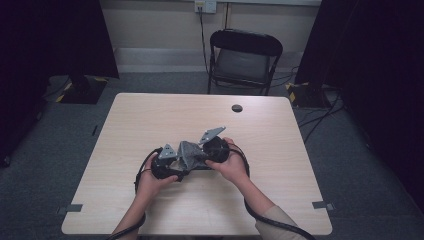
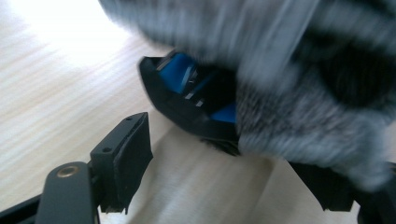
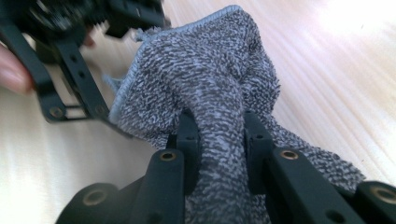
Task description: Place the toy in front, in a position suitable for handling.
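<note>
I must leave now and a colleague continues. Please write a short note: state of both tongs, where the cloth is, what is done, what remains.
Right tongs: shut on the grey cloth, a fold pinched between the jaws.
Left tongs: jaws apart beside the cloth, not pressing it.
Cloth: bunched between both tongs, mid table.
Done: one grip.
Left: probably take a second grip, then spread or fold.

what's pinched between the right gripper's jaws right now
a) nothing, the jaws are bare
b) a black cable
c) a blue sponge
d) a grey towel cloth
d: in the right gripper view the right gripper has a bunched fold of the grey towel cloth squeezed between its two black jaws, above the light wooden table.
</note>
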